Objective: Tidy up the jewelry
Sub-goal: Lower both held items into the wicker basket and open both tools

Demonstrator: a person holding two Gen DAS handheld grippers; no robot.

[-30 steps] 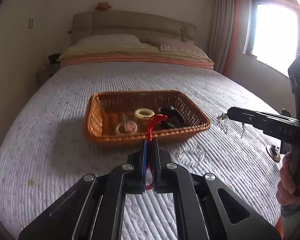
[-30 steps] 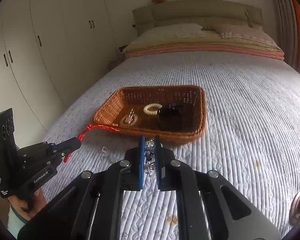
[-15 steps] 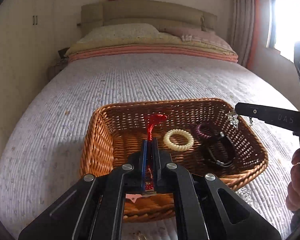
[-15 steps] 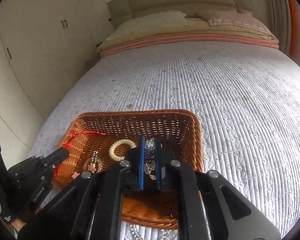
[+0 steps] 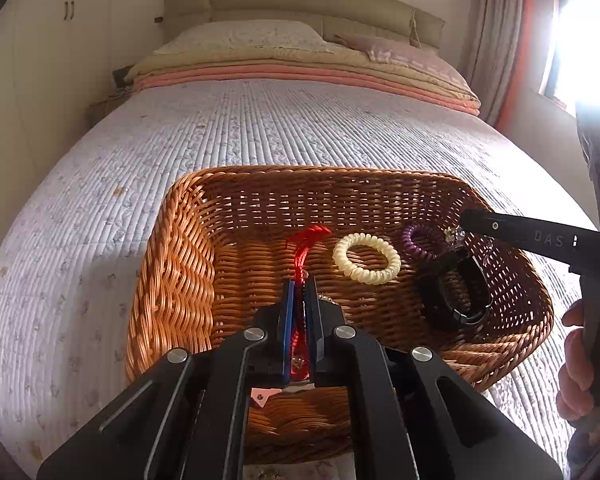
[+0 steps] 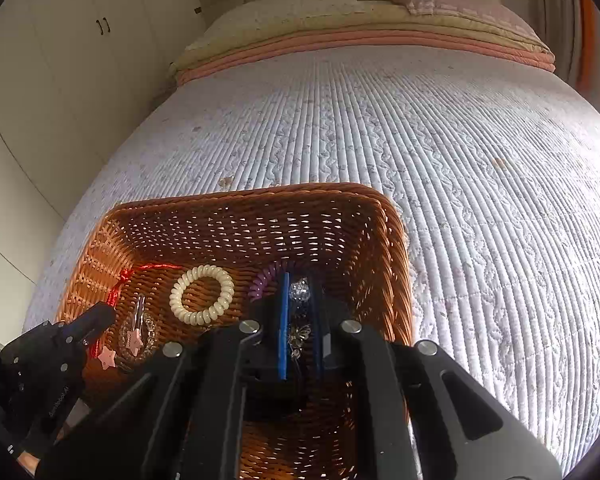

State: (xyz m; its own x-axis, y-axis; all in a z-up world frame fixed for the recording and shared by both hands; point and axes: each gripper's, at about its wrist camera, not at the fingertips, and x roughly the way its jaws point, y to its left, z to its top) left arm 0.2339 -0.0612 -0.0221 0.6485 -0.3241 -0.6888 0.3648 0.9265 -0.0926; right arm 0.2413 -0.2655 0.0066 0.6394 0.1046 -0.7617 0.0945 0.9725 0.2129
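Observation:
A brown wicker basket (image 5: 172,280) (image 6: 388,240) lies on the quilted bed. My left gripper (image 5: 299,280) is shut on a red braided cord (image 5: 306,244) and holds it inside the basket's left part; it shows in the right wrist view (image 6: 100,316) too. My right gripper (image 6: 300,280) is shut on a silver sparkly jewelry piece (image 6: 300,294) over the basket's right part, also seen in the left wrist view (image 5: 454,234). In the basket lie a cream spiral band (image 5: 366,258) (image 6: 202,294), a purple spiral band (image 5: 418,242) (image 6: 262,280), a black bracelet (image 5: 452,292) and a pink-star piece (image 6: 134,336).
The white quilted bedspread (image 5: 260,128) (image 6: 460,152) surrounds the basket. Pillows and folded blankets (image 5: 300,60) lie at the headboard. White wardrobe doors (image 6: 40,60) stand at the left, a bright window (image 5: 580,40) at the right.
Both grippers moved forward and down from in front of the basket to inside it, each still holding its piece. The basket now fills the lower view.

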